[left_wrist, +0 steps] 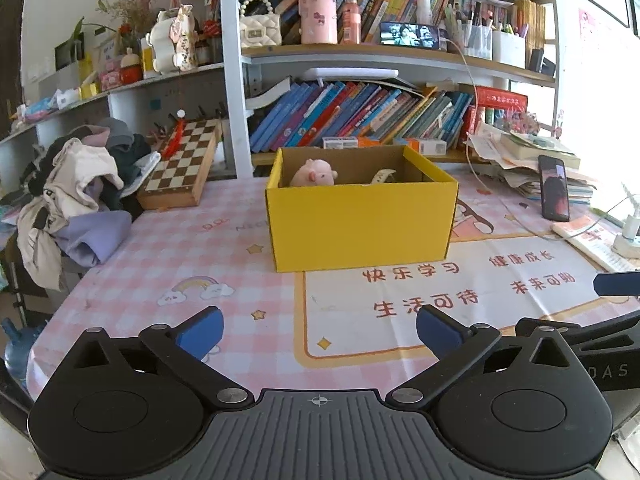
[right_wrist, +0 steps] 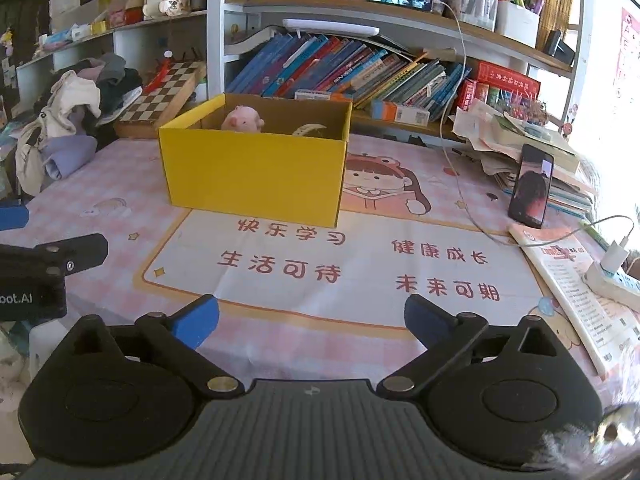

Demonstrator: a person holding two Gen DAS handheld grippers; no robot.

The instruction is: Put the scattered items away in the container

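Box [left_wrist: 362, 226]: we see yellow card, open-topped, upright on the worktop [left_wrist: 180, 256].
Contents: pink pig toy [left_wrist: 314, 172]; cream strap [left_wrist: 382, 176].
Left gripper [left_wrist: 319, 330]: jaws apart, empty.
Right gripper [right_wrist: 311, 319]: jaws apart, empty.

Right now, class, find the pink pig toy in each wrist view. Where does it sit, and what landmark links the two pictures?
Left wrist view: pink pig toy just above centre, inside the yellow box, at its back left.
Right wrist view: pink pig toy upper left of centre, inside the yellow box.
Shared landmark: the chessboard left of the box.
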